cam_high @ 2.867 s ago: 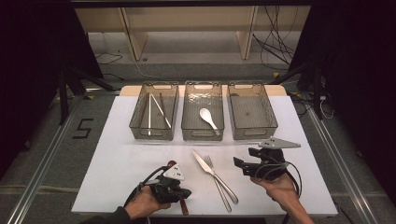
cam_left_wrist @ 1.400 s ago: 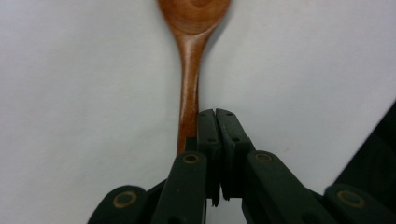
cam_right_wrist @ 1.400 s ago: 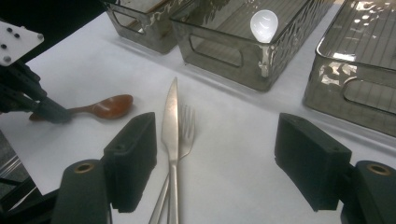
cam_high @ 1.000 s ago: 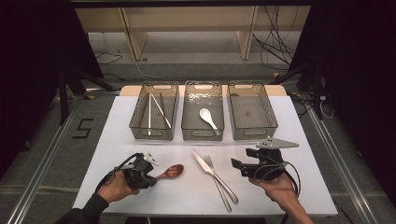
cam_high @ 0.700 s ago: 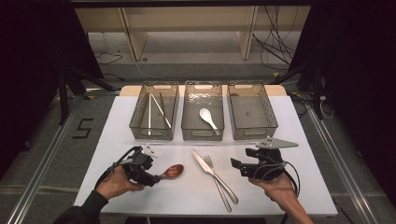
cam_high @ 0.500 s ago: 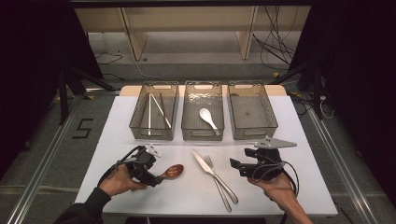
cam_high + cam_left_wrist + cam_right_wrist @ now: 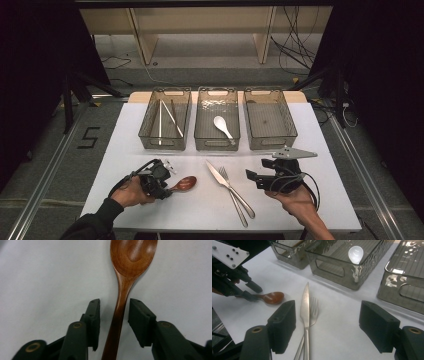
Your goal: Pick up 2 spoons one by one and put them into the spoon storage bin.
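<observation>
left hand-held gripper [image 7: 113,315]: jaws just closing, straddling brown wooden spoon [image 7: 125,285] handle, not yet pinching, aligned for pickup | spoon: flat on white tabletop [image 7: 200,210], left of knife | right hand-held gripper [image 7: 327,325]: open, idle

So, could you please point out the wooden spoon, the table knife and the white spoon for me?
wooden spoon [image 7: 133,255], left gripper view, on its bowl.
table knife [image 7: 305,302], right gripper view, on its blade.
white spoon [image 7: 219,122], high view, on its bowl, in the middle bin.

Grey floor [image 7: 45,150], wooden shelving [image 7: 200,30]
</observation>
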Available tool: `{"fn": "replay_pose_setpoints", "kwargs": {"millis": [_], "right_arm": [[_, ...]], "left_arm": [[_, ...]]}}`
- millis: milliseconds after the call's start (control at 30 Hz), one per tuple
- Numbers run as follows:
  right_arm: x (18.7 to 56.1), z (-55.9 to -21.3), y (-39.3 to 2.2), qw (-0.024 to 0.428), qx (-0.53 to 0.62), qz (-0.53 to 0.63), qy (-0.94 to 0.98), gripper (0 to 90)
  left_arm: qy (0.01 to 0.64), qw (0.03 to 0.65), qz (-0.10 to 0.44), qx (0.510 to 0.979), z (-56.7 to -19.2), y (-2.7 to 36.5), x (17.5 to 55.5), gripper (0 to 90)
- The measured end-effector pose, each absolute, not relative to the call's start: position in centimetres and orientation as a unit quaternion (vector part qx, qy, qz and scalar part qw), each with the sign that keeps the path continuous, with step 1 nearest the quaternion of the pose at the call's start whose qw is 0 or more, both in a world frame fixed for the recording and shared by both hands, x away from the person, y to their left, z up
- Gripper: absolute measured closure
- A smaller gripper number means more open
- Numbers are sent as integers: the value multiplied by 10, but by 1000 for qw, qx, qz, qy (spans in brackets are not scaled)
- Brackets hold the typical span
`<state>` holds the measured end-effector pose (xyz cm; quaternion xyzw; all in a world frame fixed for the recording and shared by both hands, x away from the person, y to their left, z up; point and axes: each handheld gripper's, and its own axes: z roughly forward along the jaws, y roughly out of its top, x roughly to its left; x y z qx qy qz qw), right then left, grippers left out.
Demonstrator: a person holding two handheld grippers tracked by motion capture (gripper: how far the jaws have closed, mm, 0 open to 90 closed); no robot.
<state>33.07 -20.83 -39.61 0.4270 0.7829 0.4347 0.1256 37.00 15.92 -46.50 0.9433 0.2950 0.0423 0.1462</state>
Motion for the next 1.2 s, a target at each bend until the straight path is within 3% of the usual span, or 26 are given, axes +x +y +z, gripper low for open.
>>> {"fn": "replay_pose_setpoints", "kwargs": {"millis": [367, 700, 1200], "right_arm": [[331, -396, -208, 126, 427, 433, 784, 307], [331, -396, -208, 126, 427, 434, 783, 308], [330, -395, -209, 129, 429, 440, 778, 307]], "left_arm": [[273, 143, 38, 950, -465, 156, 369, 794], [281, 172, 51, 943, -456, 157, 369, 809], [320, 321, 80, 888, -413, 152, 388, 808]]}}
